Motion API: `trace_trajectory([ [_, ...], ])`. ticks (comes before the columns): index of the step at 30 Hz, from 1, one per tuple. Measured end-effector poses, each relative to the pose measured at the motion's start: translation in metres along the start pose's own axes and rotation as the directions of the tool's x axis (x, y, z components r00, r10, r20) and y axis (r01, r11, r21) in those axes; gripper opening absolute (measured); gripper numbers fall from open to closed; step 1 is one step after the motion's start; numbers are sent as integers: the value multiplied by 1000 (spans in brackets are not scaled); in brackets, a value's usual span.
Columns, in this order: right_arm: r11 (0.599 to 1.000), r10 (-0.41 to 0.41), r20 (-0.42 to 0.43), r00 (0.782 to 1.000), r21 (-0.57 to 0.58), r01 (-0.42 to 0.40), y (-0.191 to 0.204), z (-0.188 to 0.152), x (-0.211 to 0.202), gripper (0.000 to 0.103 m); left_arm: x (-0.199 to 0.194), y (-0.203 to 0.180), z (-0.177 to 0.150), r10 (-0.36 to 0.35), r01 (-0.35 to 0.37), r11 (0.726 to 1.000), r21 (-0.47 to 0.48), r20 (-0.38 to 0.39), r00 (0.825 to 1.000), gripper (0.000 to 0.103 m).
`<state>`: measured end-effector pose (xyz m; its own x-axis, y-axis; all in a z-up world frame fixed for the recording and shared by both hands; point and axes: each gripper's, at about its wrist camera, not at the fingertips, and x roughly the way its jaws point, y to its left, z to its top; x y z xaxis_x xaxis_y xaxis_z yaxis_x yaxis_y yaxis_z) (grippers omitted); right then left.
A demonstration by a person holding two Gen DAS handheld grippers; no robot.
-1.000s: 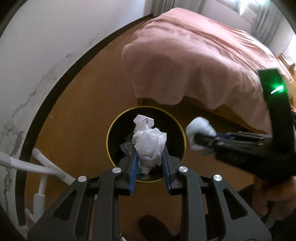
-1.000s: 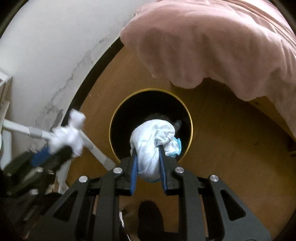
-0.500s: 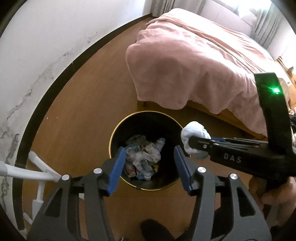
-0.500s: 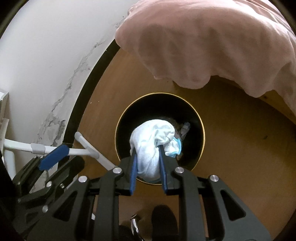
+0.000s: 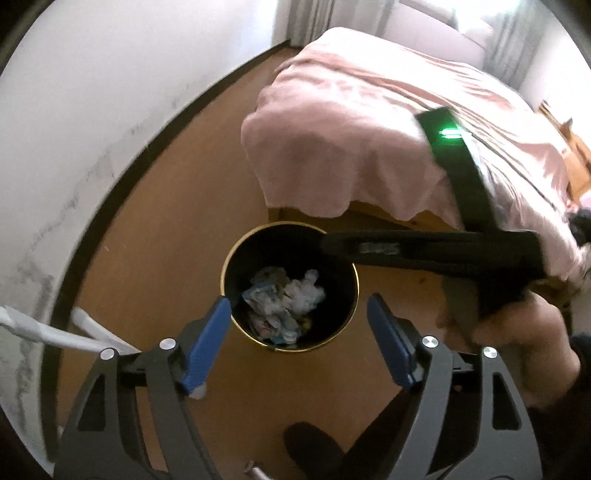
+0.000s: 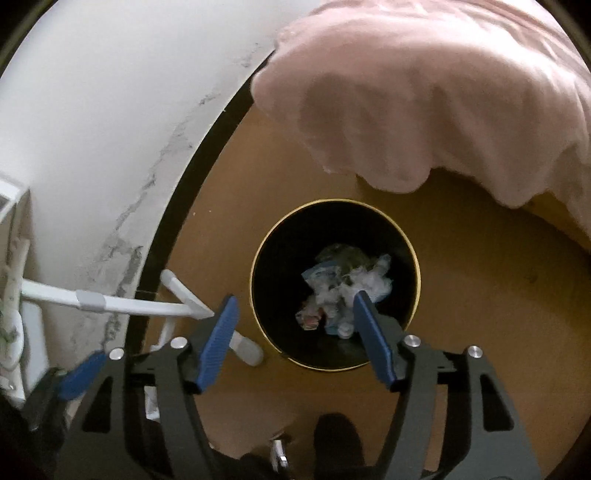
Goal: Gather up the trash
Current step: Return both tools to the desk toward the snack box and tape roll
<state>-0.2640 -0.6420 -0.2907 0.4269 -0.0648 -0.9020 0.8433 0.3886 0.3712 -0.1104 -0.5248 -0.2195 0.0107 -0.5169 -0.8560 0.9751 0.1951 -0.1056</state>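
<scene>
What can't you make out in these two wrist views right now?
- Left wrist view: the lettering on the right claw is motion-blurred; its fingertips merge with the dark trash bin.
- Both views: single pieces in the trash pile are too small to identify.
- Right wrist view: the white rack is cut off at the left edge.

Daylight reaches you from the window (image 5: 461, 22) at top right of the left wrist view, blown out to glare. Both views bend strongly toward dark rims. The right gripper (image 5: 332, 245) is motion-blurred; the bin (image 6: 369, 354) interior sits in deep shadow.
</scene>
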Motion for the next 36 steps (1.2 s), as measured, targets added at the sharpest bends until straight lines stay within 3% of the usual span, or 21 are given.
trace_trajectory([
  [4, 999, -12, 19, 1000, -32, 13, 9, 1, -34, 63, -57, -20, 2, 6, -8, 999, 43, 56, 998, 75],
  [9, 997, -13, 120, 993, -68, 21, 32, 4, -111, 66, -152, -29, 9, 52, -62, 997, 51, 182, 982, 89],
  [12, 991, 15, 192, 981, -133, 10, 63, 3, -158, 70, -209, -9, 5, 106, -109, 994, -4, 255, 961, 92],
  [15, 971, 77, 253, 964, -240, -15, 111, -2, -201, 75, -253, 34, -12, 232, -223, 973, -65, 294, 927, 94],
  [17, 944, 127, 271, 954, -328, -33, 153, -10, -219, 78, -273, 73, -27, 335, -308, 942, -135, 276, 901, 94],
  [20, 875, 206, 253, 945, -481, -62, 227, -31, -230, 80, -301, 145, -58, 463, -400, 871, -285, 202, 863, 94],
  [21, 847, 230, 237, 944, -527, -74, 248, -37, -230, 81, -314, 177, -76, 516, -437, 826, -356, 163, 841, 94],
  [24, 747, 288, 158, 944, -654, -118, 323, -63, -221, 86, -341, 232, -116, 594, -486, 726, -487, 87, 800, 94],
  [28, 613, 308, 26, 951, -770, -177, 420, -109, -191, 86, -376, 287, -175, 646, -495, 588, -640, 3, 763, 94],
  [31, 521, 301, -71, 951, -823, -227, 482, -144, -166, 86, -390, 308, -214, 659, -488, 519, -702, -35, 751, 94],
  [34, 471, 263, -126, 956, -848, -242, 529, -171, -138, 86, -393, 315, -238, 659, -484, 479, -732, -64, 749, 94],
  [36, 452, 239, -99, 966, -869, -201, 554, -185, -126, 86, -400, 318, -256, 649, -460, 468, -755, -60, 759, 94],
])
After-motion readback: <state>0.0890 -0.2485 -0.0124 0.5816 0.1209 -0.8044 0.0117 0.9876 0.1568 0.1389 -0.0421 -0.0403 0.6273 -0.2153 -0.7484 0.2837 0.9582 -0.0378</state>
